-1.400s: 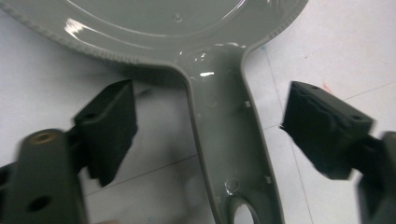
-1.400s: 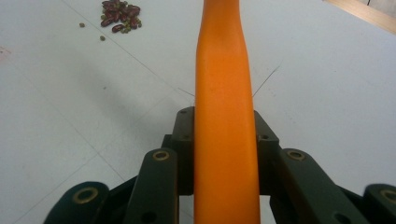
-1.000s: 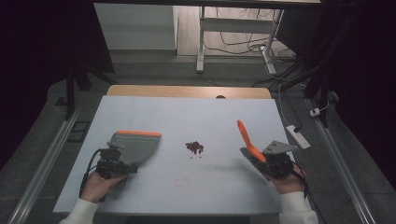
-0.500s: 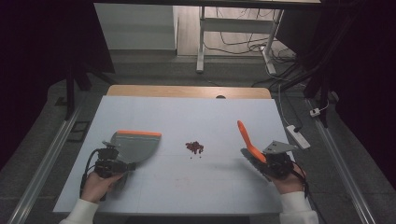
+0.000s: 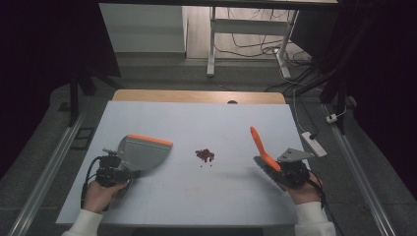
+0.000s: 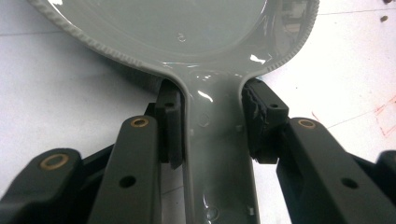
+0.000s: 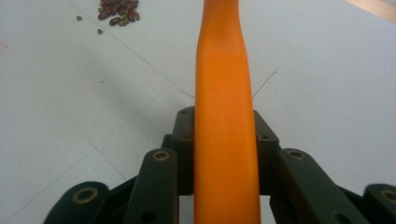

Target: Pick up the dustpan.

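A grey dustpan (image 5: 142, 152) with an orange front lip lies on the white table at the left. My left gripper (image 5: 123, 169) has just been closing its jaws on the dustpan's handle (image 6: 215, 154). In the left gripper view both pads (image 6: 170, 121) press the handle's sides. At the right, my right gripper (image 5: 275, 172) is shut on an orange brush handle (image 5: 259, 145), which slants up and away; the handle (image 7: 224, 70) runs straight between the jaws. A small heap of dark red beans (image 5: 205, 155) lies between the two tools, apart from both.
The white table top (image 5: 196, 201) ends in a wooden strip (image 5: 196, 96) at the far edge. A white power strip (image 5: 314, 143) lies off the right edge. Metal rails (image 5: 44, 182) run along both sides on the floor.
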`<state>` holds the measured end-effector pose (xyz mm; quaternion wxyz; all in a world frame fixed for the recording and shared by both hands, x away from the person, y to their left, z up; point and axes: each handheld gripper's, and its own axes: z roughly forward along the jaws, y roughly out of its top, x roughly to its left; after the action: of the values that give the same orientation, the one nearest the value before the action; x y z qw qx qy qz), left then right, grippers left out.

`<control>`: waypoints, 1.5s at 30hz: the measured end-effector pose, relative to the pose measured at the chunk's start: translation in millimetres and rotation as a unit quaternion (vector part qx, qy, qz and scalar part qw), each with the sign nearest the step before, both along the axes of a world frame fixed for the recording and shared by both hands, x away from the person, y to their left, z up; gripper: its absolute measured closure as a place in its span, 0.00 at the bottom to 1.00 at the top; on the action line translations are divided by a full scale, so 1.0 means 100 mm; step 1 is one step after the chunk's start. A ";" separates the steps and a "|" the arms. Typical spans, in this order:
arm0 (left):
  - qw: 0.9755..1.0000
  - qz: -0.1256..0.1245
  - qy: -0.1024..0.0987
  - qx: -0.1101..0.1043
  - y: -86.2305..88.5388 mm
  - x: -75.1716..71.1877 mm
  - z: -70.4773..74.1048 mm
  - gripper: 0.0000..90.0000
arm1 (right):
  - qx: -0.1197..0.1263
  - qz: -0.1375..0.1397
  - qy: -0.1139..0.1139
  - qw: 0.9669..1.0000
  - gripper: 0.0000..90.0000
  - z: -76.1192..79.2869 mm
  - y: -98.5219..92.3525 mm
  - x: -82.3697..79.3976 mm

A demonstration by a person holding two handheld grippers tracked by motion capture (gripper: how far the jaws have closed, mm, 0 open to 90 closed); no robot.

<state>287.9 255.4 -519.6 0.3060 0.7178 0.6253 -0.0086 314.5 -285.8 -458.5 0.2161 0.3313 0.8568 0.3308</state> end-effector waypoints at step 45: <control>0.973 -0.159 -0.160 -0.043 0.01 0.18 0.41 0.69 | 0.013 -0.008 -0.012 1.000 0.78 0.05 0.03 0.00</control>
<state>305.8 256.1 -479.1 0.4275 0.7861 0.4453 0.0308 314.9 -283.2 -453.7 0.2248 0.3373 0.8469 0.3441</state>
